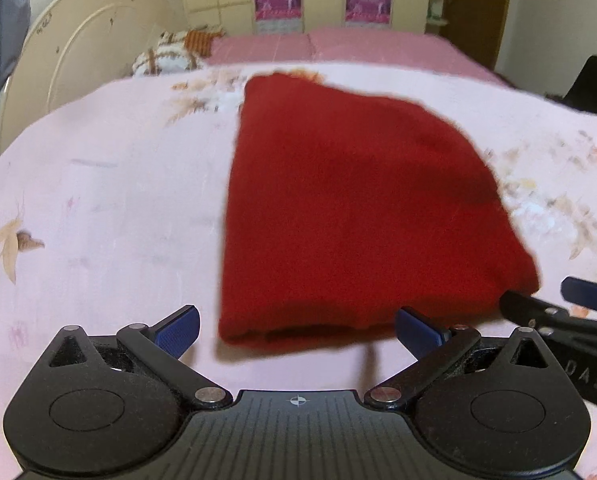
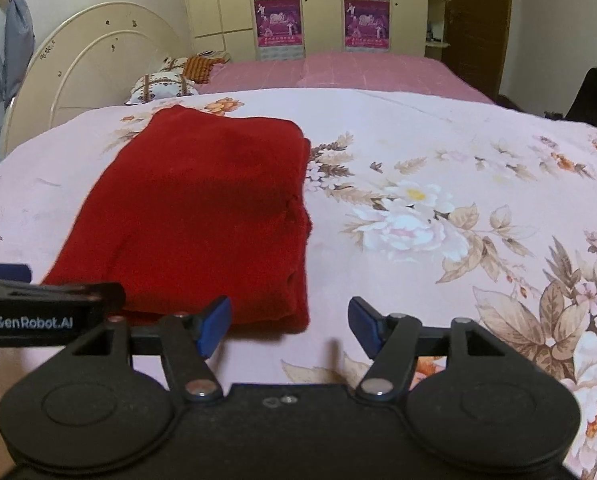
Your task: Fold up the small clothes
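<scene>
L wrist view: we see the red garment [image 1: 362,216] lying folded on the pink floral bedsheet [image 1: 98,200], centre-right of frame, its near edge just above our left gripper [image 1: 296,330]. Jaws spread wide, nothing btwn them; near hem sits partly in the gap but the pads don't press it. Right gripper [image 1: 578,308] pokes in at lower right, by the garment's near right corner. R wrist view: garment [image 2: 202,216] sits left of centre, sheet [image 2: 438,208] fills the right; right gripper [image 2: 288,328] jaws apart and empty, garment's near right corner just beside the left fingertip [image 2: 214,326]. Left gripper [image 2: 38,292] enters at lower left. Judgement: fold looks nearly done. If another fold is wanted, we'd pinch both near corners at once, lift evenly, lay over w/o dragging the layers.
</scene>
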Demonstrator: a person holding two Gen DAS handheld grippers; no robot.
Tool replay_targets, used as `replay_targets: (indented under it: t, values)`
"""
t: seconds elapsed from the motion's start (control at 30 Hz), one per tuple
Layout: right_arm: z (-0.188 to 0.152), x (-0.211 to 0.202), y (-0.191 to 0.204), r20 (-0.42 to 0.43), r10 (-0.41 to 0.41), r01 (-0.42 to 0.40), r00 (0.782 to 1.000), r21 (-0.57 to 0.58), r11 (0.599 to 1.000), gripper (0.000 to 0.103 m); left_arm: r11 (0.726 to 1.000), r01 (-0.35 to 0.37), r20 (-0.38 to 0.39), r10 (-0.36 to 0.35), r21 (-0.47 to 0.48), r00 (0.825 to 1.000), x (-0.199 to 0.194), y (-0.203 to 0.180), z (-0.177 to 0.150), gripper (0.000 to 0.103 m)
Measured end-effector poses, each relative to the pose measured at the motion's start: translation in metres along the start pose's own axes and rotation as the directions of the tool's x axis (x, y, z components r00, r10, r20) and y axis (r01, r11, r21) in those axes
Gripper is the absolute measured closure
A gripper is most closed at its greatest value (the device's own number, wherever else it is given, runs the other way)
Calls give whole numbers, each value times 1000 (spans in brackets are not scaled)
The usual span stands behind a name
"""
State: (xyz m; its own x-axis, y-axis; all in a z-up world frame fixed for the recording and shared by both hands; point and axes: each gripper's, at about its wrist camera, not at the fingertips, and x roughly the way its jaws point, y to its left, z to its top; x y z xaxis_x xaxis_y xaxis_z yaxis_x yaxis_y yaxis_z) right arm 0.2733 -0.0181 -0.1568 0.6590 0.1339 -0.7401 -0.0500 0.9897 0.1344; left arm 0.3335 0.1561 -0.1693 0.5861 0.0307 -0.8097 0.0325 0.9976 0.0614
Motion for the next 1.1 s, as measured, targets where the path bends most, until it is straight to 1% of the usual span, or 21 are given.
replay_targets:
  t: [0.07,0.13,0.2,0.3,0.47,0.5,0.7,0.83,0.93,1.0,1.1]
  values:
    - [-2,10,1,-37,-11,11,999,-3,1000,39,1000,-15,-27,15,-9,1000,8,-1,-4,0]
    - [-1,13,0,-45,-6,6,999,7,1000,39,999,-27,-22,26,-27,999,5,0,-5,0]
    - [1,5,-2,-22,7,-6,1000,13,1000,39,998,-19,6,20,-52,1000,-6,1,-6,0]
    - [1,-12,-5,14,29,-30,999,15,999,37,998,-16,42,18,-56,999,-26,0,-8,0]
    - [-6,-38,-10,25,79,-79,997,-3,997,36,997,17,77,-11,-73,997,-58,-2,-13,0]
    - [-8,-44,-10,29,88,-88,996,-11,996,36,997,13,87,-7,-71,996,-67,-4,-16,0]
    - [-19,-89,-18,57,135,-132,989,-49,990,36,999,16,140,-10,-39,990,-112,-9,-30,0]
    - [-27,-128,-18,93,163,-152,982,-115,982,34,1000,22,179,-18,-20,984,-150,-14,-43,0]
    - [-35,-160,-14,128,183,-159,975,-179,971,31,999,52,203,-49,-8,978,-180,-15,-55,0]
    - [-41,-182,-11,148,198,-164,969,-214,963,26,999,47,222,-48,8,974,-199,-16,-64,0]
    - [-49,-207,-11,183,205,-162,961,-224,961,26,999,42,242,-39,-7,970,-225,-13,-75,0]
